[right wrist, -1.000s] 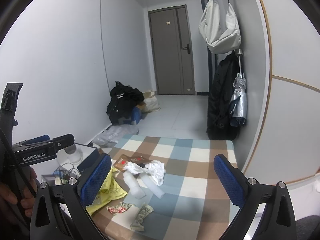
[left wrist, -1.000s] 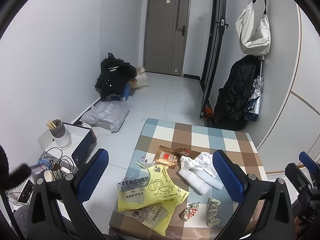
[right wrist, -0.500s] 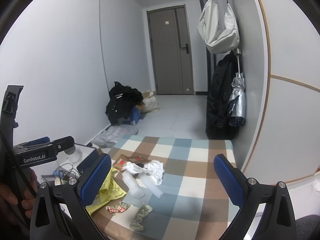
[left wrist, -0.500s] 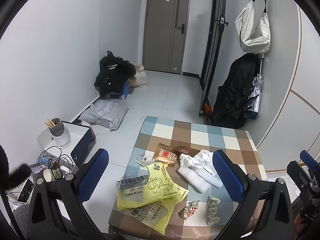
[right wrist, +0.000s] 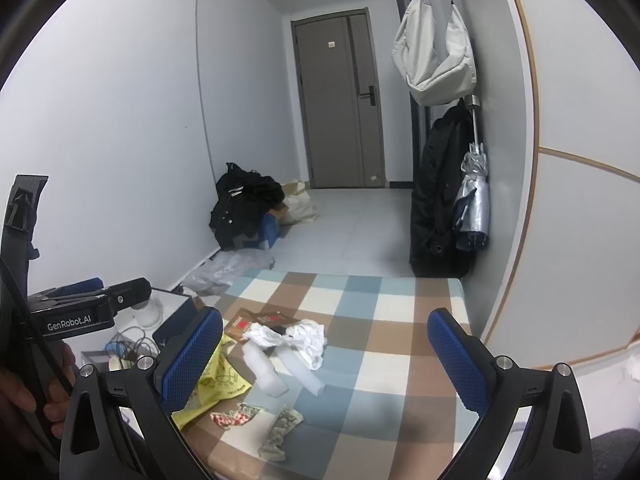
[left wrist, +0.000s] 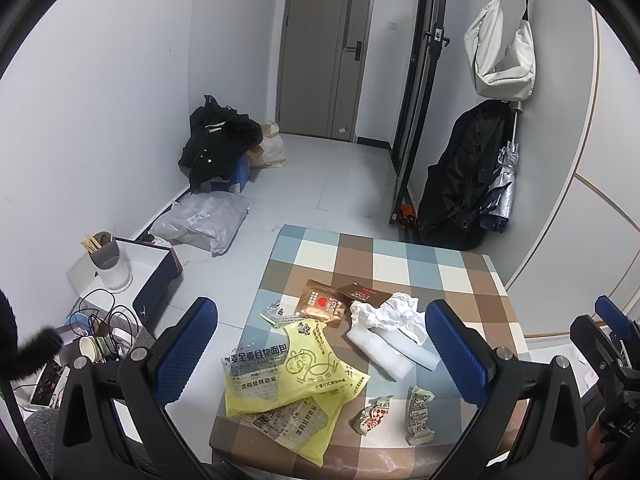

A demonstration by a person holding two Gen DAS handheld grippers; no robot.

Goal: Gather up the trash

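Trash lies on a checked table (left wrist: 400, 256) (right wrist: 372, 304): yellow plastic bags (left wrist: 296, 368) (right wrist: 216, 384), a brown snack packet (left wrist: 322, 304), crumpled white paper (left wrist: 392, 310) (right wrist: 304, 334), white foam rolls (left wrist: 380, 354) (right wrist: 266, 370) and two small crumpled wrappers (left wrist: 372, 416) (right wrist: 236, 416). My left gripper (left wrist: 320, 348) is open and empty above the near part of the table. My right gripper (right wrist: 326, 356) is open and empty, above the table's near right side. The left gripper's body also shows in the right wrist view (right wrist: 80, 312).
Left of the table sit a white box with a cup of chopsticks (left wrist: 106, 258), cables and cups (left wrist: 96, 340). On the floor lie a grey parcel bag (left wrist: 204, 222) and a black coat pile (left wrist: 220, 138). A black coat and umbrella (left wrist: 472, 184) hang at right.
Both views have shifted only slightly; the left wrist view shows the table a touch lower and nearer. Nothing on the table has moved.
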